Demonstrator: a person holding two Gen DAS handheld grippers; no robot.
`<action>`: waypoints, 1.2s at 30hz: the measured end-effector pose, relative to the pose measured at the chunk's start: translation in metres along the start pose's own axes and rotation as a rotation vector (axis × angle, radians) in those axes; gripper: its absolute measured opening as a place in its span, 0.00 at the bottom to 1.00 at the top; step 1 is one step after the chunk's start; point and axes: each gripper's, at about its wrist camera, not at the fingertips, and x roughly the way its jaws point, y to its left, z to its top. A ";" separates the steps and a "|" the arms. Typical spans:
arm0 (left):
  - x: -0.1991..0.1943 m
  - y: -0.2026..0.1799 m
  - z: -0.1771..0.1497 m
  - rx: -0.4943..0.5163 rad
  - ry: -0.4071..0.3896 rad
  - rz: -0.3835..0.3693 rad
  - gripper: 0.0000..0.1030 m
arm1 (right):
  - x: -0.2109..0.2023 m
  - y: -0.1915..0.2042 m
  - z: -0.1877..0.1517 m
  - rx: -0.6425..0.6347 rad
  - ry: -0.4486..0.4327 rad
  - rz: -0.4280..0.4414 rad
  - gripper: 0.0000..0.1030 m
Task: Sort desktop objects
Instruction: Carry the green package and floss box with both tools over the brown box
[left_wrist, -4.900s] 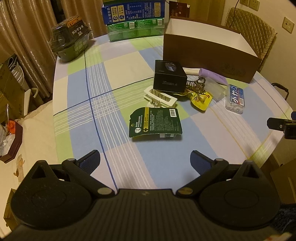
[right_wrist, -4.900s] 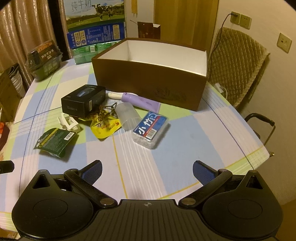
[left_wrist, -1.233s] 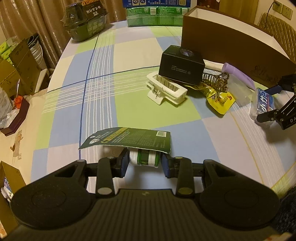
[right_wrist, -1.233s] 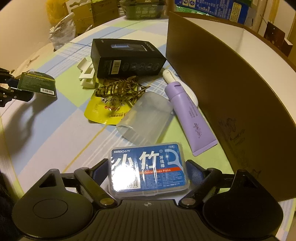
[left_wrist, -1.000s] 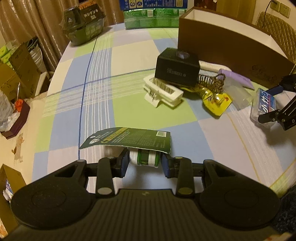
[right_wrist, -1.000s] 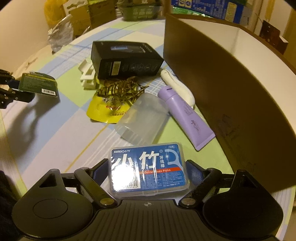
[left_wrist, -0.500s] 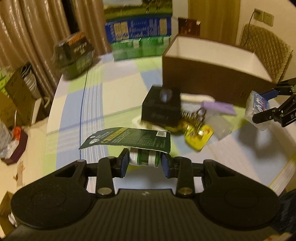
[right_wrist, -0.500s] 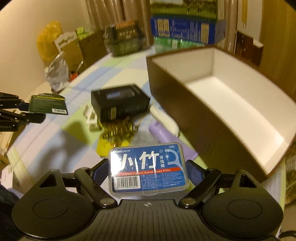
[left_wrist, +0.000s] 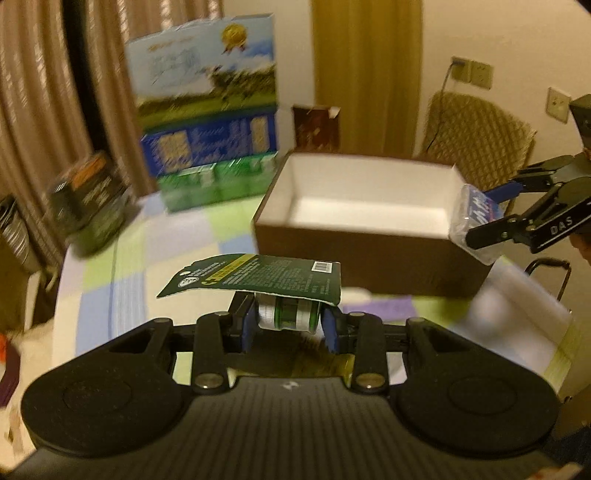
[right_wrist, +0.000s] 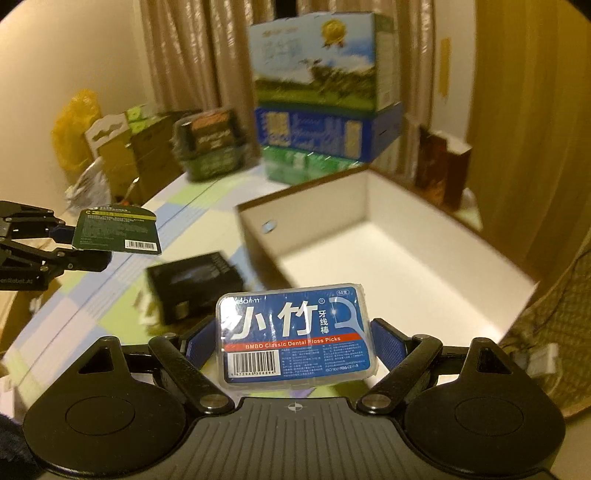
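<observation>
While both tongs grip cargo, the box lies at twelve o'clock; right tongs clamp the floss case, nearer; left tongs pinch the battery pack.

floss pick box: "小竹", "牙线棒", "BMBO Classic Dental Floss Picks", "50支", a barcode | right gripper arm: "DAS" | left gripper arm: "Rebot" partly legible | green card pack: print unreadable
</observation>
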 end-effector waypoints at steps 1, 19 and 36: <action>0.005 -0.004 0.007 0.011 -0.010 -0.010 0.31 | 0.000 -0.005 0.004 -0.003 -0.007 -0.014 0.82; 0.139 -0.054 0.093 0.113 0.037 -0.170 0.31 | 0.061 -0.091 0.033 0.009 0.100 -0.126 0.82; 0.230 -0.083 0.087 0.161 0.202 -0.179 0.31 | 0.113 -0.116 0.022 -0.015 0.251 -0.105 0.82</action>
